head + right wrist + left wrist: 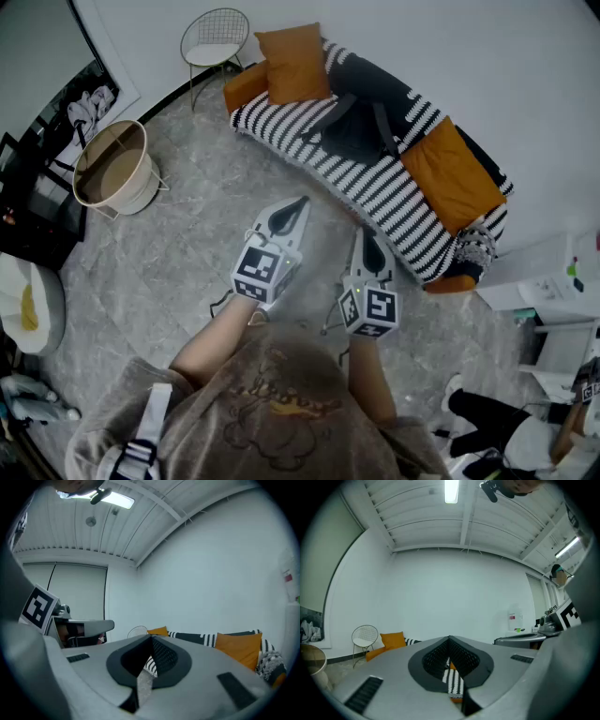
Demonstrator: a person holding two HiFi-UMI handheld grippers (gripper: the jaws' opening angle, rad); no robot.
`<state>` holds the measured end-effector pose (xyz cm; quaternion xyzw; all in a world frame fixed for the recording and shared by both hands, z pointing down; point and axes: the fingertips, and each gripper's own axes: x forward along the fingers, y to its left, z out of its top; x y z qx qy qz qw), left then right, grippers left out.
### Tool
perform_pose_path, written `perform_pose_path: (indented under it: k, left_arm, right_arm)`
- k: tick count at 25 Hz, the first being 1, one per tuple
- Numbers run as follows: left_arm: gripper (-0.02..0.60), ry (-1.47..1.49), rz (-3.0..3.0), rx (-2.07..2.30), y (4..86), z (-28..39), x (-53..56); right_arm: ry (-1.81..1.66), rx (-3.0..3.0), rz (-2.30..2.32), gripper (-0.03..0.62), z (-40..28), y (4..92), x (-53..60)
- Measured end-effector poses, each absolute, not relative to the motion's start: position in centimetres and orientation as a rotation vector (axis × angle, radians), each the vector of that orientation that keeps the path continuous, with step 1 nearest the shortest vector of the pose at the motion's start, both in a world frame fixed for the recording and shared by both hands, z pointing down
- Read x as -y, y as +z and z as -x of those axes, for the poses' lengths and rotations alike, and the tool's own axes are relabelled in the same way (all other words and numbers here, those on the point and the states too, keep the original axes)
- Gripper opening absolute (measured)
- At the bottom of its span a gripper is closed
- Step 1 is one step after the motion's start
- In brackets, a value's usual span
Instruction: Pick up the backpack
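Note:
A dark grey backpack (361,117) lies on the black-and-white striped sofa (375,187), between two orange cushions. In the head view my left gripper (298,206) is held over the grey floor just in front of the sofa, pointing toward it with its jaws shut and empty. My right gripper (367,236) is beside it to the right, close to the sofa's front edge, also shut with nothing in it. Both are short of the backpack. The left gripper view shows my left gripper (450,641) with closed jaws, and the right gripper view shows my right gripper (152,639) the same way.
A white wire chair (216,37) stands left of the sofa by the wall. A round beige tub (112,169) and a leaning poster (89,103) are at the left. White furniture (553,272) and a seated person (497,422) are at the right.

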<state>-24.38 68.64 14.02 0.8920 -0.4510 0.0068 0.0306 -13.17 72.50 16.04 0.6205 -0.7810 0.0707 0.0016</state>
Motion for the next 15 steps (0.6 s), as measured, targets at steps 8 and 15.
perform_pose_path:
  k: [8, 15]
  left_arm:
    - [0.002, 0.032, -2.722, 1.396, 15.6, 22.8, -68.5]
    - [0.002, 0.021, -2.704, 1.43, 15.4, 22.6, -67.6]
  right_arm:
    - [0.236, 2.478, -1.972, -0.002, 11.4, 16.8, -72.3]
    - [0.225, 2.504, -1.942, -0.002, 10.2, 16.4, -71.6]
